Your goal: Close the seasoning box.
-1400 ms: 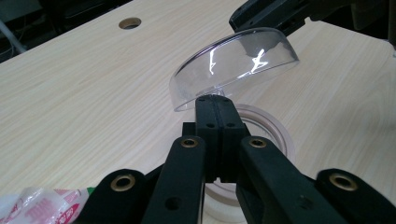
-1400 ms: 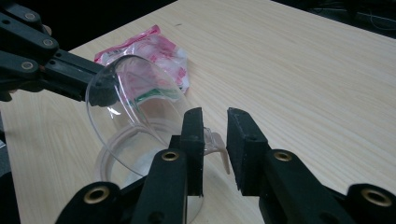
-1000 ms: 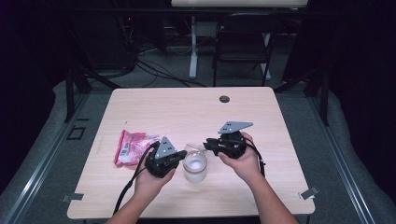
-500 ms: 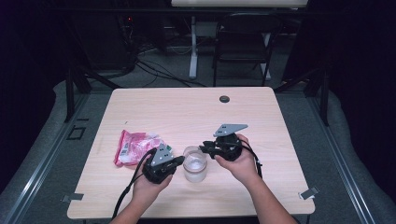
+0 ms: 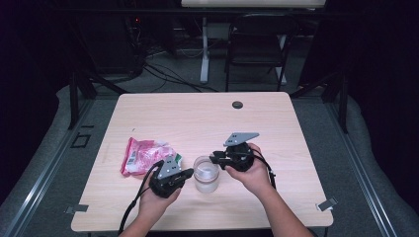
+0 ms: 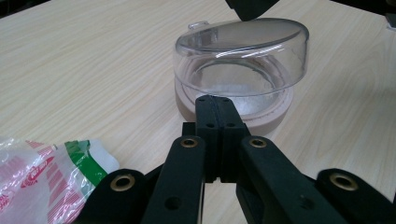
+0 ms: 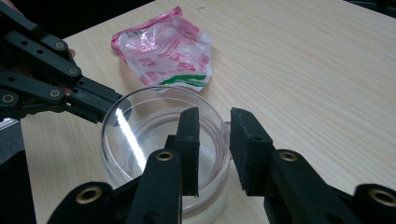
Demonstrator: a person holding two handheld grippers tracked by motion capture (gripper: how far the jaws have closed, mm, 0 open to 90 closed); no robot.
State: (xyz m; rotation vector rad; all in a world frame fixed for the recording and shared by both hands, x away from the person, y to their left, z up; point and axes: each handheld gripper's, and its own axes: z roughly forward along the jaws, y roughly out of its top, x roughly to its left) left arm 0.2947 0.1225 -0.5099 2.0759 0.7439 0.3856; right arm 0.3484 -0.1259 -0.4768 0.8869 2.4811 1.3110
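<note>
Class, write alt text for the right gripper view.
The right hand-held gripper, jaws apart, straddles the rim of a clear round container on a wooden table. The shut left hand-held gripper meets its far side; a crumpled pink packet lies beyond.

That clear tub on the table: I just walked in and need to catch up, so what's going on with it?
A person at the table works on a clear round container with a tool in each hand. The left tool, jaws shut, presses against the container's side near its base. The right tool has its jaws apart over the rim beside the lid's small tab, with the clear lid sitting tilted, partly lifted. A crumpled pink snack wrapper lies beside them, untouched.
</note>
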